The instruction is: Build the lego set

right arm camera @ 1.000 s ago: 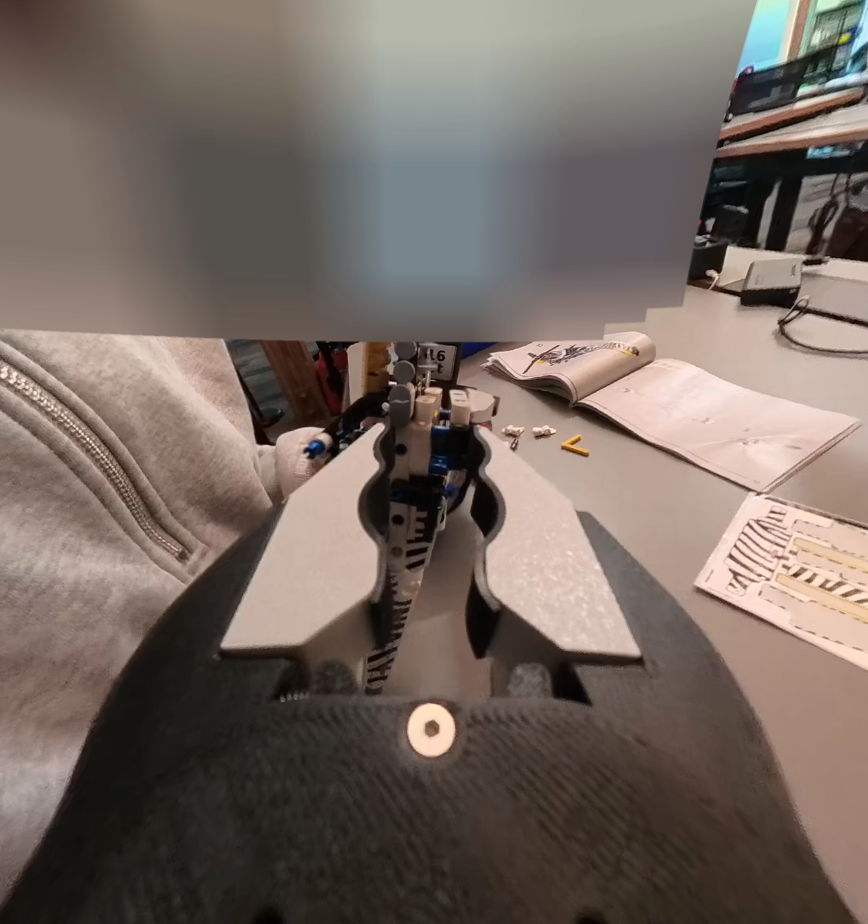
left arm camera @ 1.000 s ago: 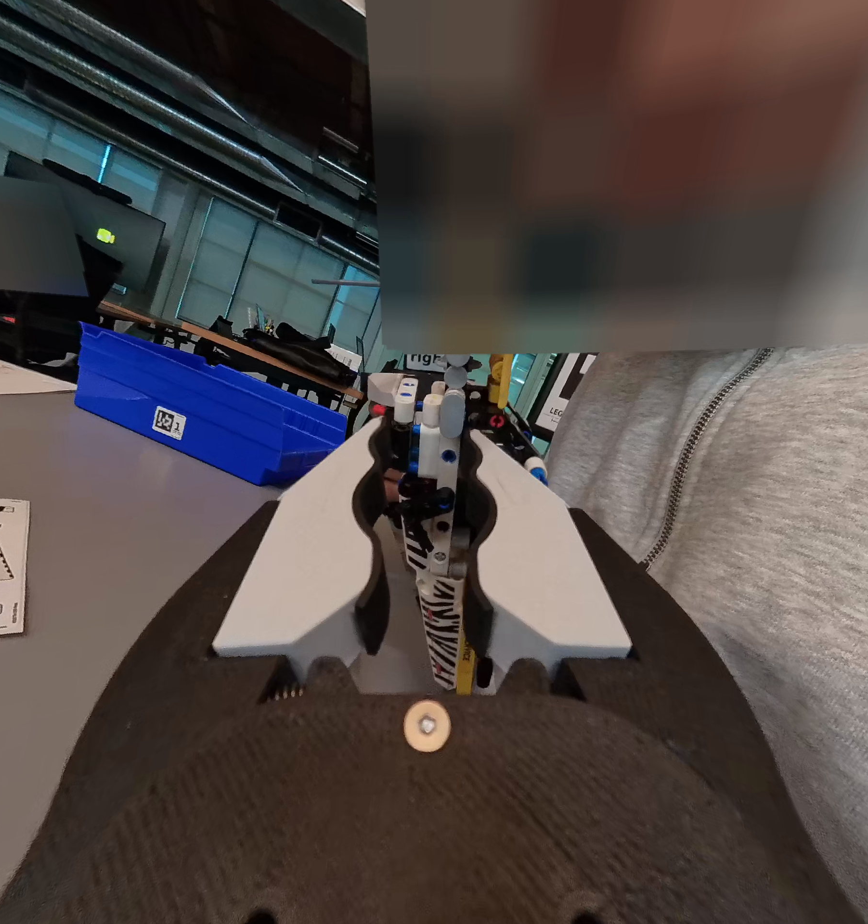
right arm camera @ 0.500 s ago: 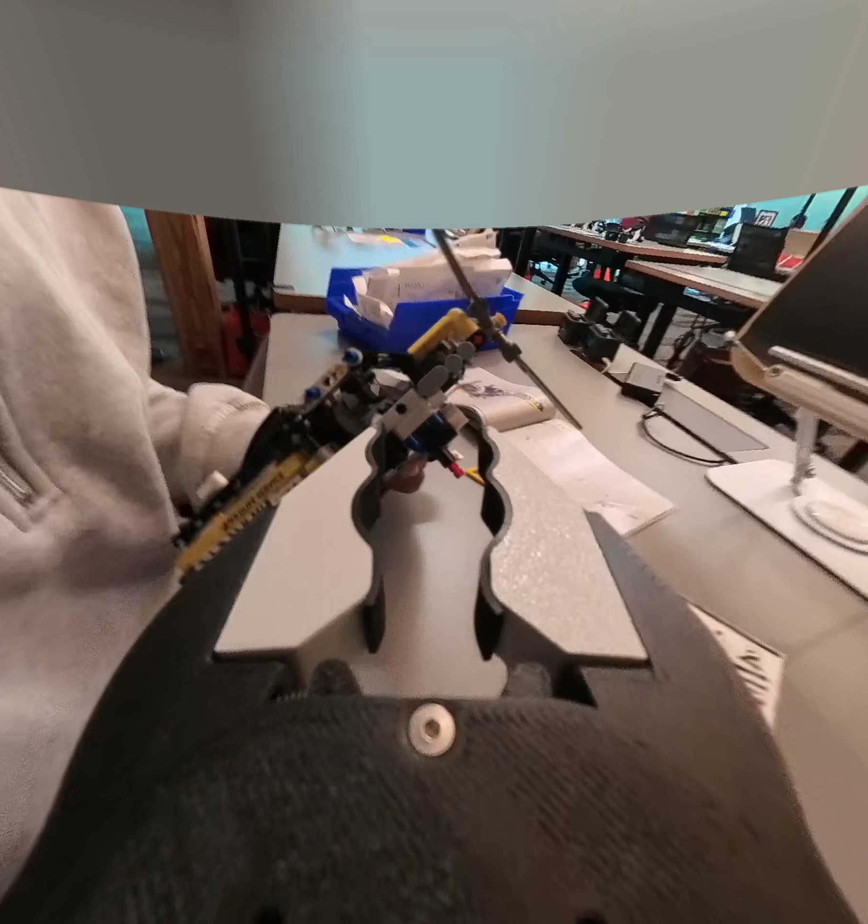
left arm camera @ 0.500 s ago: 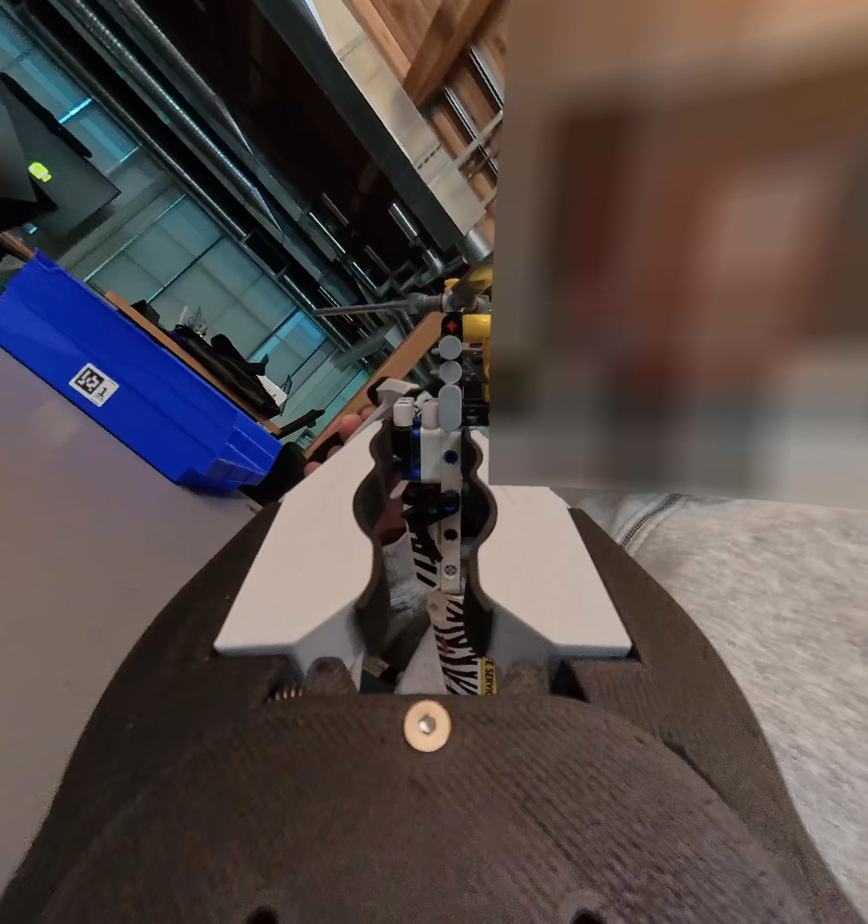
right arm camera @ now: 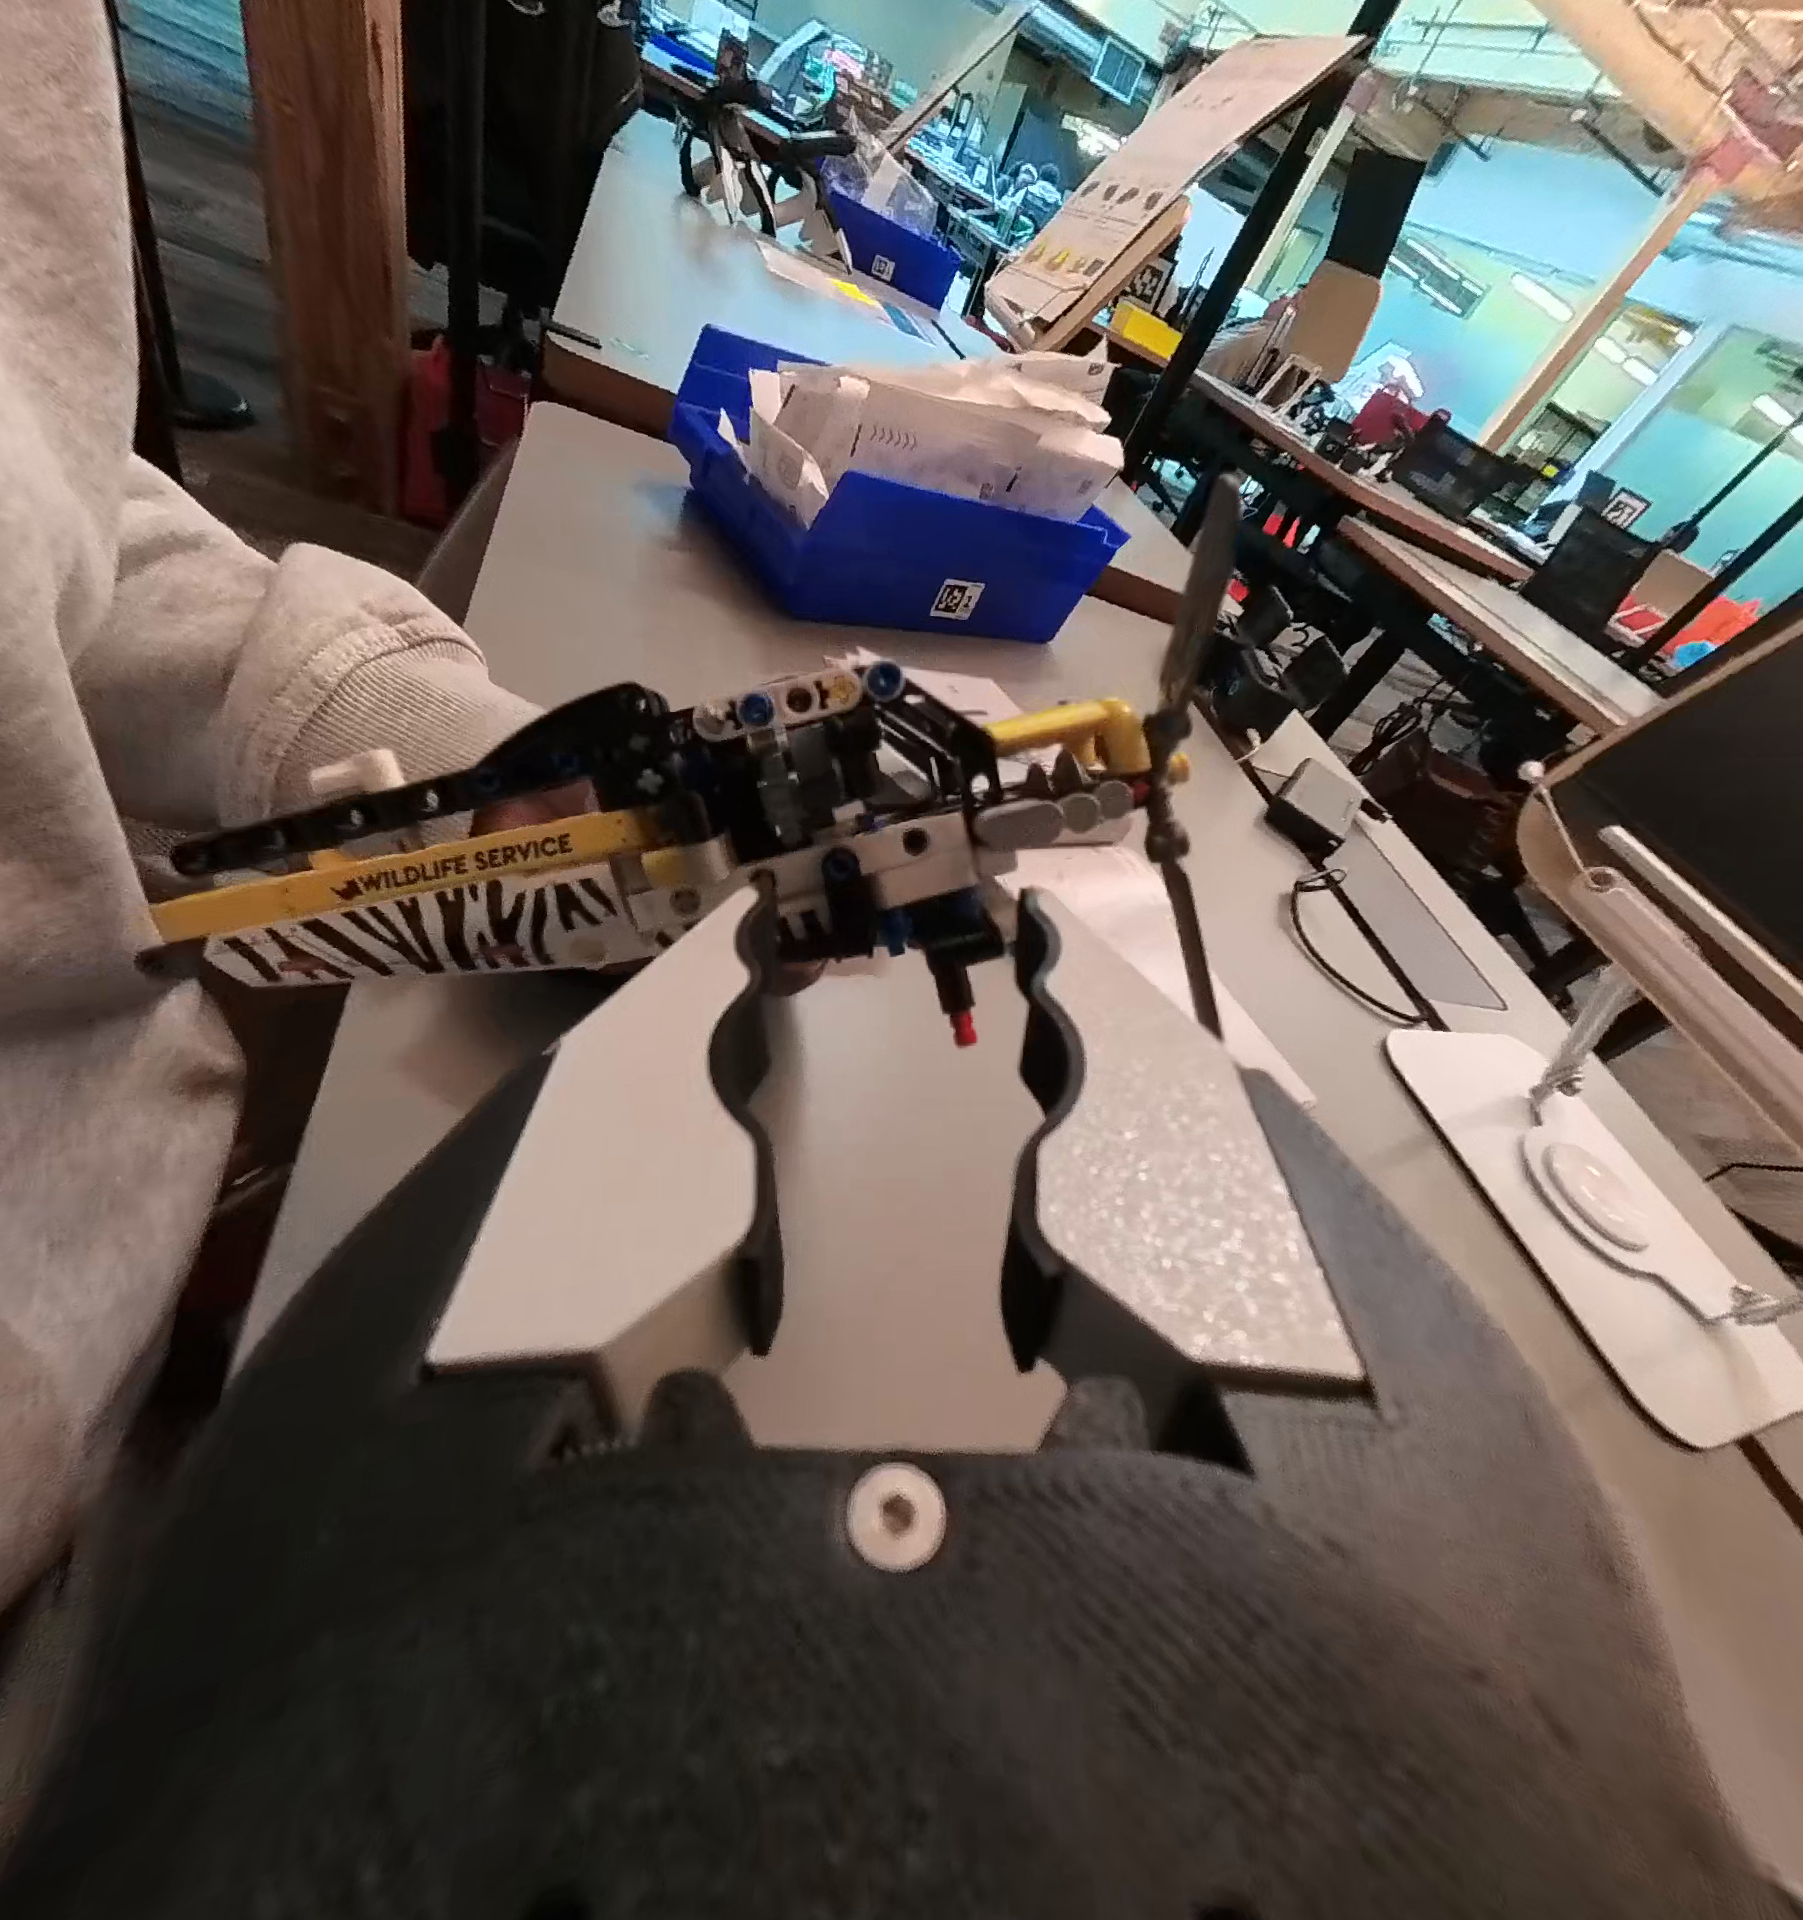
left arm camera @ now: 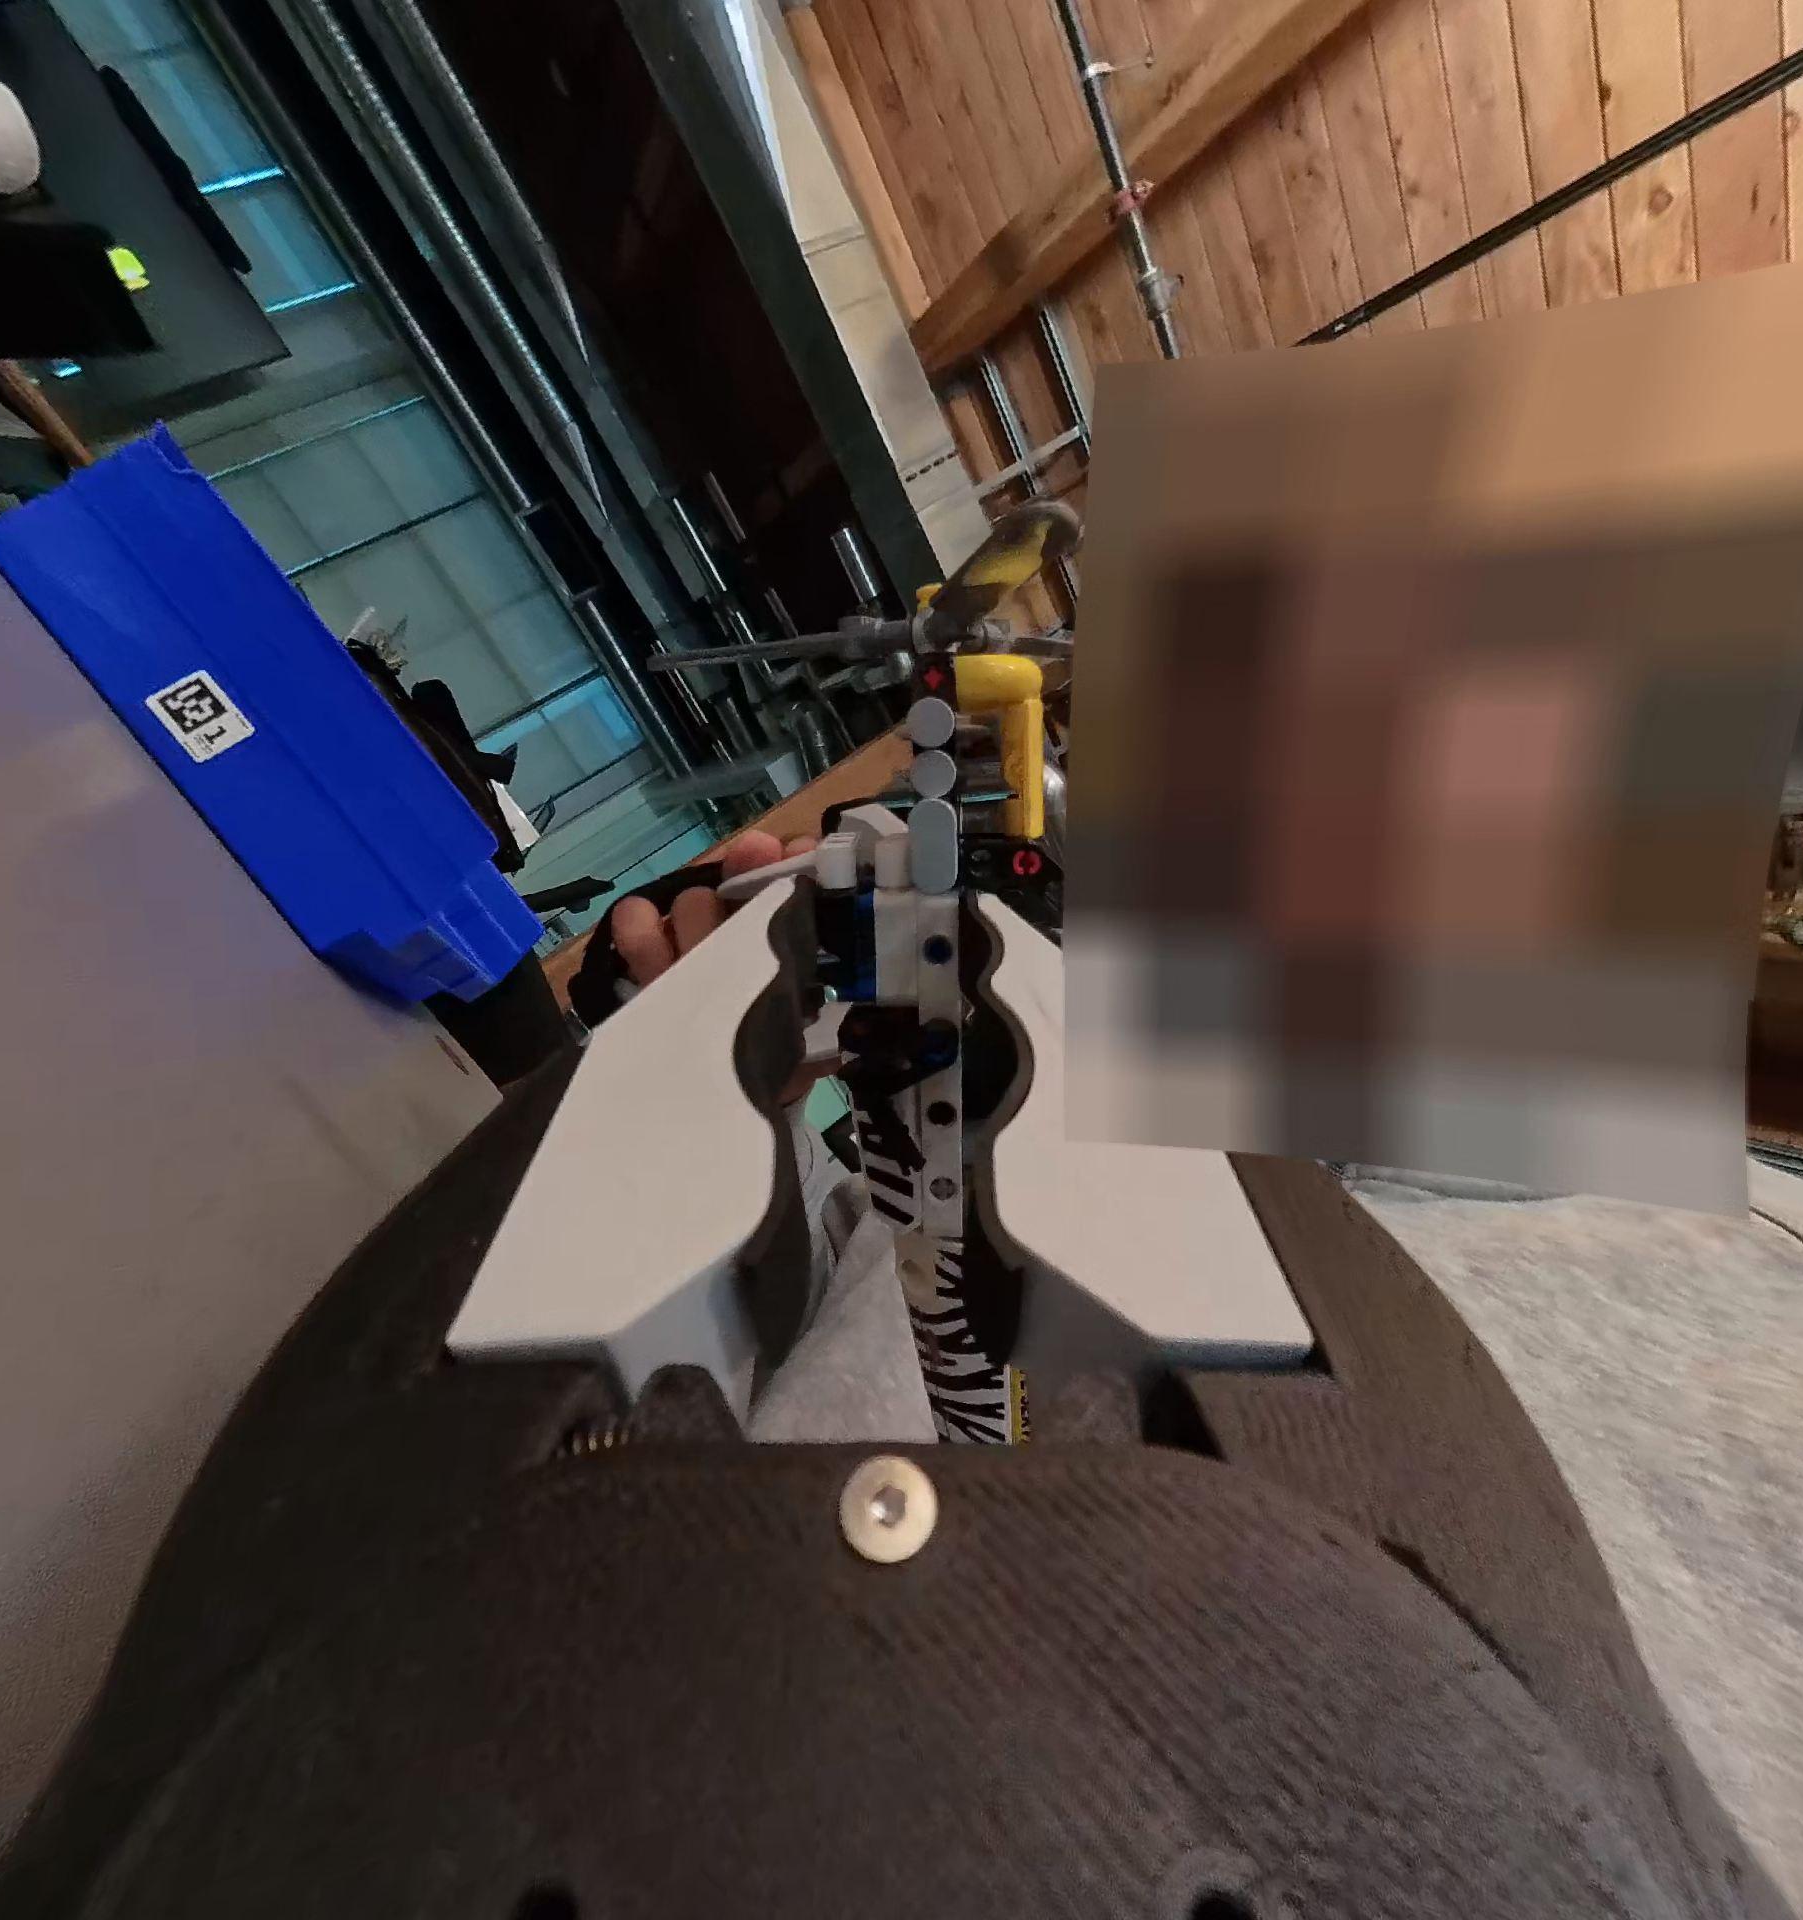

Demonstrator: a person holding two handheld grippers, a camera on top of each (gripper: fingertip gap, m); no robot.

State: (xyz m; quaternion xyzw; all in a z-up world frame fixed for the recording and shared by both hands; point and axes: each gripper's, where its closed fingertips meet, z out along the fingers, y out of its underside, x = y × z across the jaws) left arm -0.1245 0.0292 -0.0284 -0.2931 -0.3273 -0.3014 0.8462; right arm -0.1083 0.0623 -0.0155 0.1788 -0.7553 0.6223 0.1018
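The lego model [left arm camera: 928,935] is a helicopter with a zebra-striped tail, a yellow beam and a grey rotor. In the left wrist view it lies end-on between my left gripper's [left arm camera: 892,914] fingers, which are shut on it, tail toward the camera. In the right wrist view the model [right arm camera: 855,831] lies crosswise, tail to the left and rotor blade [right arm camera: 1188,644] to the right. My right gripper [right arm camera: 892,914] is open with its tips just under the model's belly, where a red-tipped pin [right arm camera: 964,1029] hangs between them. The left gripper does not show in the right wrist view.
A grey hoodie sleeve [right arm camera: 97,727] fills the left. A blue bin of paper bags [right arm camera: 876,561] stands on the grey table [right arm camera: 585,561]. A monitor [right arm camera: 1759,779] on a white base [right arm camera: 1603,1299] and cables [right arm camera: 1396,914] are at the right. Another blue bin [left arm camera: 253,727] is at the left. One gripper's finger ends stand about 5 cm off the other's.
My right gripper has let go of the model, opened wider and swung round, so the model now lies crosswise at its tips. My left gripper has tilted upward, still holding the model.
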